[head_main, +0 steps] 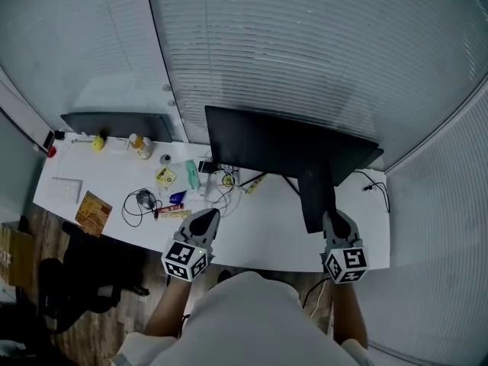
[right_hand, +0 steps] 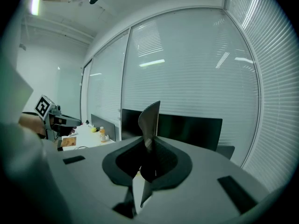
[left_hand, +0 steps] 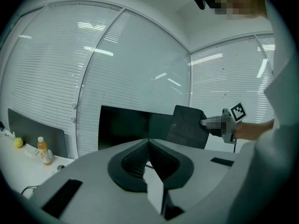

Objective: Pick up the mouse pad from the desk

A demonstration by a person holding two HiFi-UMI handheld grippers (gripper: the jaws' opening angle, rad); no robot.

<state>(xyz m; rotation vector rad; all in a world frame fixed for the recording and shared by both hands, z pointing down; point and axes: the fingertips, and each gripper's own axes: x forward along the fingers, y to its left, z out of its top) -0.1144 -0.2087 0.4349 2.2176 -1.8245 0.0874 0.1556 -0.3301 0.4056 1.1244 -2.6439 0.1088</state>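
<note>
Thin dark rectangular mouse pad (head_main: 316,197) is clamped by its near short edge in the right tongs (head_main: 336,221), lower right of frame. Its long axis runs up-frame, and it appears lifted off the white bench (head_main: 259,235). Left tongs (head_main: 204,221), lower centre, are closed and empty, well apart. Small bottle (head_main: 139,146), upper left, holds orange liquid.

Mouse pad (head_main: 316,200) matt black, pliable; desk (head_main: 259,239) smooth white, faintly glossy.
</note>
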